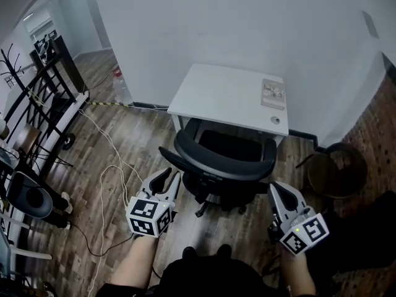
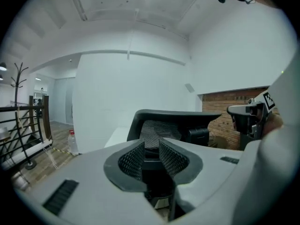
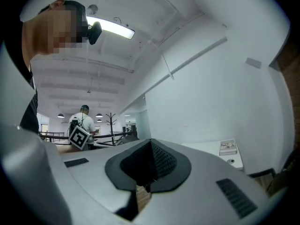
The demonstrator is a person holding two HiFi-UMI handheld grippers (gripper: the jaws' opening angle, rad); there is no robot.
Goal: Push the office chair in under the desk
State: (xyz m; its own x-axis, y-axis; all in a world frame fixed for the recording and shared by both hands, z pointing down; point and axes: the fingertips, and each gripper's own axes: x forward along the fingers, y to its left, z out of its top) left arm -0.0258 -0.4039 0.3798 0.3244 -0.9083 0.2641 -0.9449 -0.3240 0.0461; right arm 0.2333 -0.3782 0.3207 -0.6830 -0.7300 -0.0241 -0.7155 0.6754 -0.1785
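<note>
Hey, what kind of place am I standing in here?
Most likely an office or workspace: a white desk against a plain wall, a black office chair in front of it, and a coat rack off to the left.

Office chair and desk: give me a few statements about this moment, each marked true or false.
The office chair turns its backrest to the person, its seat toward the white desk. True.
The left gripper clamps the backrest. False: its jaws stand apart with nothing between them.
The right gripper is shut and empty. True.
The desk top is bare. False: a small flat box lies near its right end.
</note>
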